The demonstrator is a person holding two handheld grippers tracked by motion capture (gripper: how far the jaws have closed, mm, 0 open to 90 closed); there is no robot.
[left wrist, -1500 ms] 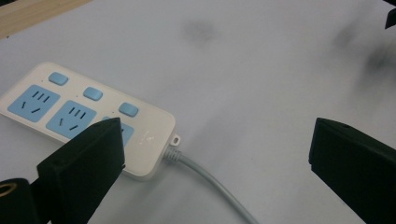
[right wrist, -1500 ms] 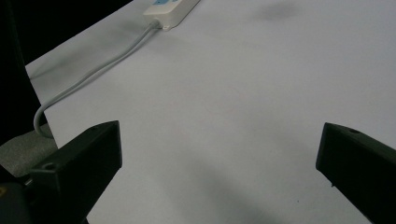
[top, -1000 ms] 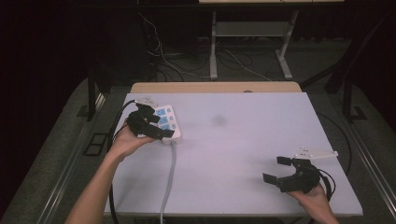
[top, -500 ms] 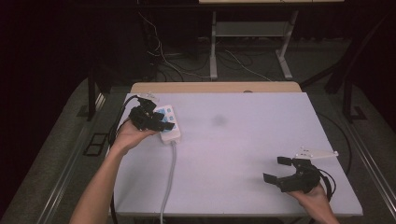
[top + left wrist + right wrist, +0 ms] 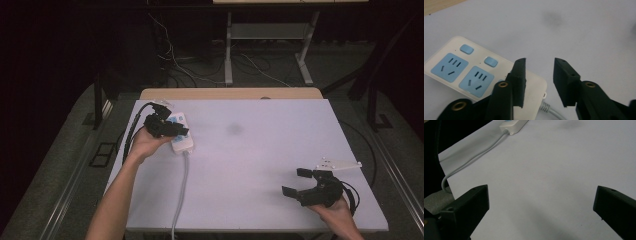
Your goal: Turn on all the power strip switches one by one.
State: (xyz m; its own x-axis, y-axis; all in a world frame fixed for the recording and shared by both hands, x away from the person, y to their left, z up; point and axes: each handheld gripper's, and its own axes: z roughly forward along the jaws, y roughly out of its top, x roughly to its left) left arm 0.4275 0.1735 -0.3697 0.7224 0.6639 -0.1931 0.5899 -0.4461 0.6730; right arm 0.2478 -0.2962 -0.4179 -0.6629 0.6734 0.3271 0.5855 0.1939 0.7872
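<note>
Near the desk's [image 5: 250, 210] far left corner, the power strip's [image 5: 454, 67] cord end is being straddled by the left gripper's [image 5: 539, 75] closing, half-spread jaws, not yet pinching, so it could be pushed aside, while the right gripper [image 5: 299, 182] is being held wide open.

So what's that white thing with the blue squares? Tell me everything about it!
It's a power strip, white plastic by the look of it, lying flat near the table's far left corner. Its top has light blue sockets with dark slots, and a small blue button beside each. A grey cord runs from one end and off the near edge. The left hand-held gripper hovers over that cord end, jaws partly closed after narrowing just now, with one jaw above the strip; whether it touches is unclear.
</note>
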